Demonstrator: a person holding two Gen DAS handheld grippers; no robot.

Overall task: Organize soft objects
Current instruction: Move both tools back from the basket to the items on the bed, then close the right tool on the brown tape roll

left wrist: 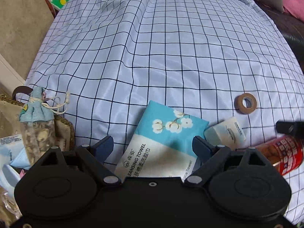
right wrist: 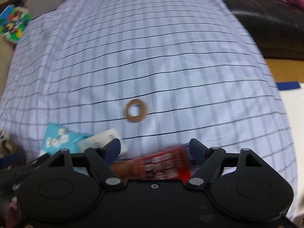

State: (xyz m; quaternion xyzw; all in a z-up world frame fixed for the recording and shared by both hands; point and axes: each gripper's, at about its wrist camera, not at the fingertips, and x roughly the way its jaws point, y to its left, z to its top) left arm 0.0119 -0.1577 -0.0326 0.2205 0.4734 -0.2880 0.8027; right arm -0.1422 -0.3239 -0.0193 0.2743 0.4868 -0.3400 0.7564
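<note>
We find the left gripper (left wrist: 153,145) with jaws wide apart, straddling the cleansing towel pack (left wrist: 161,142) at 6 o'clock on the checked cloth (left wrist: 171,57). The right gripper (right wrist: 154,149) also stands wide, empty, over a red can (right wrist: 167,164); a tape ring (right wrist: 135,110) lies at 12 o'clock beyond it.

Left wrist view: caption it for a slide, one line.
Open left gripper poised over a cleansing towel pack on checked cloth, tape roll and red can nearby.
</note>
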